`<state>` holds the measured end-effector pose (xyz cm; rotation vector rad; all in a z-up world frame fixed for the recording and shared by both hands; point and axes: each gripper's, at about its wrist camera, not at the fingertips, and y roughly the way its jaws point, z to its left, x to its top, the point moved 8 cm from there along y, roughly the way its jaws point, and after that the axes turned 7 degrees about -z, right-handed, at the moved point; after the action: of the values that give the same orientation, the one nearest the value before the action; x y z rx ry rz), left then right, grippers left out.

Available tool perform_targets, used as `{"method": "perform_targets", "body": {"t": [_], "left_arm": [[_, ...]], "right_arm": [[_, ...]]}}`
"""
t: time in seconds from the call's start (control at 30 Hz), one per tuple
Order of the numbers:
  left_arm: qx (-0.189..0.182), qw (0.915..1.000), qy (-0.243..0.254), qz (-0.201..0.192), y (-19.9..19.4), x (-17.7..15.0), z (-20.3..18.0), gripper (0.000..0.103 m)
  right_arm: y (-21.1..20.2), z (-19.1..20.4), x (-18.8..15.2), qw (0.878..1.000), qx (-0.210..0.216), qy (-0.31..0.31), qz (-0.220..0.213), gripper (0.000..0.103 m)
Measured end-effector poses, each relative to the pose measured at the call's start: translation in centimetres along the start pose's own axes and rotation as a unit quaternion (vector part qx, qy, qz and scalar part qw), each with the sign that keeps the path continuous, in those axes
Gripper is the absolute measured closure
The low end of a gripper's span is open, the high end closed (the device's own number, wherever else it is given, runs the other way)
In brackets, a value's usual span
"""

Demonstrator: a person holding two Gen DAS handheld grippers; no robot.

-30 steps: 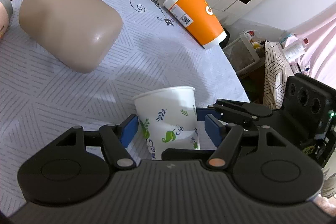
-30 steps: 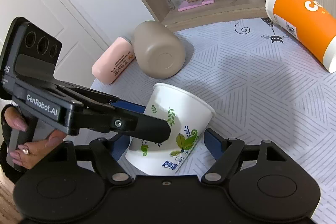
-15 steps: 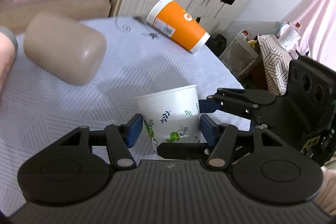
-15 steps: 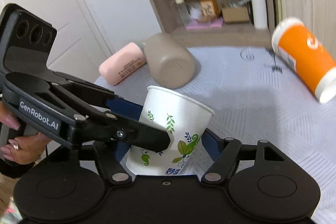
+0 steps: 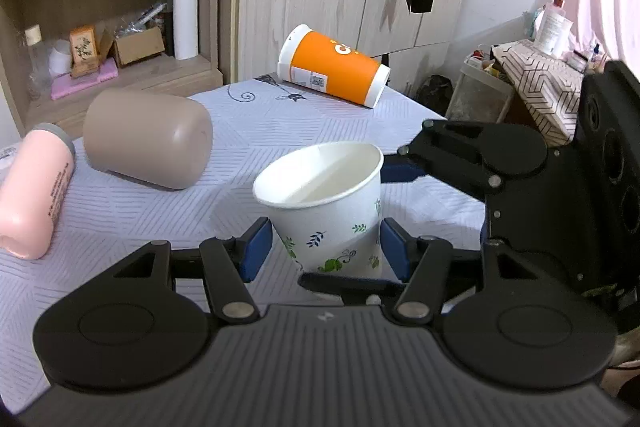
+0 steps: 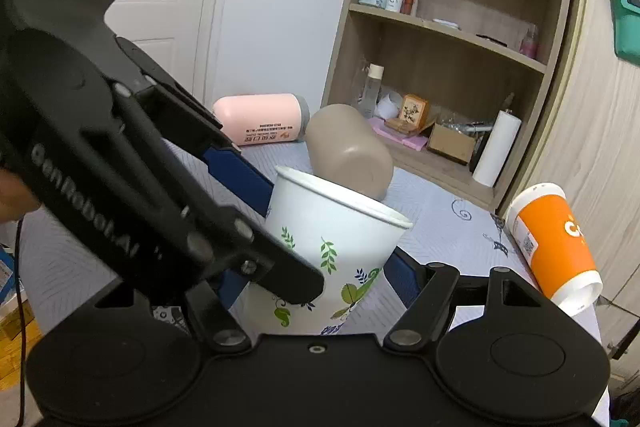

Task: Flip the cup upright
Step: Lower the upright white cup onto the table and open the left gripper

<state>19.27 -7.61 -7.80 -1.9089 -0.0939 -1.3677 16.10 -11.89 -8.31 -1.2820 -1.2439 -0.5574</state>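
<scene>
A white paper cup with a leaf print [image 5: 332, 223] is mouth up and slightly tilted, lifted above the table; it also shows in the right wrist view [image 6: 332, 255]. My left gripper [image 5: 326, 247] has its blue pads either side of the cup's lower wall, with a small gap on the left side. My right gripper [image 6: 320, 279] is shut on the cup from the other side. Each gripper shows in the other's view. The cup's base is hidden behind the gripper bodies.
On the patterned tablecloth [image 5: 248, 131] lie a tan cup [image 5: 148, 143], a pink bottle [image 5: 34, 195] and an orange cup [image 5: 332, 69], all on their sides. A wooden shelf [image 5: 104, 27] stands behind; a cluttered stand [image 5: 532, 83] is at right.
Both grippers have risen and tilted back with the cup between them. The cup's open mouth now faces up and toward the left wrist camera.
</scene>
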Motion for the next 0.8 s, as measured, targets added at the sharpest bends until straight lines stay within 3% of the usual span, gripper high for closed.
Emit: {"method": "perform_targets", "body": {"t": [0.23, 0.37, 0.53, 0.8], "left_arm": [[0.009, 0.9993, -0.026, -0.026, -0.8, 0.4, 1.6, 0.045], [0.031, 0.9978, -0.024, -0.054, -1.0, 1.1, 2.8, 0.045], [0.041, 0.9968, -0.027, -0.063, -0.2, 1.6, 3.4, 0.045], [0.061, 0.995, -0.009, -0.079, 1.5, 1.9, 3.7, 0.044]], "right_arm": [[0.7, 0.5, 1.7, 0.998, 0.002, -0.041, -0.051, 0.026], [1.7, 0.0, 2.2, 0.998, 0.017, -0.027, -0.048, 0.03], [3.3, -0.9, 1.6, 0.999, 0.025, 0.012, -0.042, 0.032], [4.7, -1.6, 1.2, 0.999, 0.006, 0.013, -0.042, 0.032]]}}
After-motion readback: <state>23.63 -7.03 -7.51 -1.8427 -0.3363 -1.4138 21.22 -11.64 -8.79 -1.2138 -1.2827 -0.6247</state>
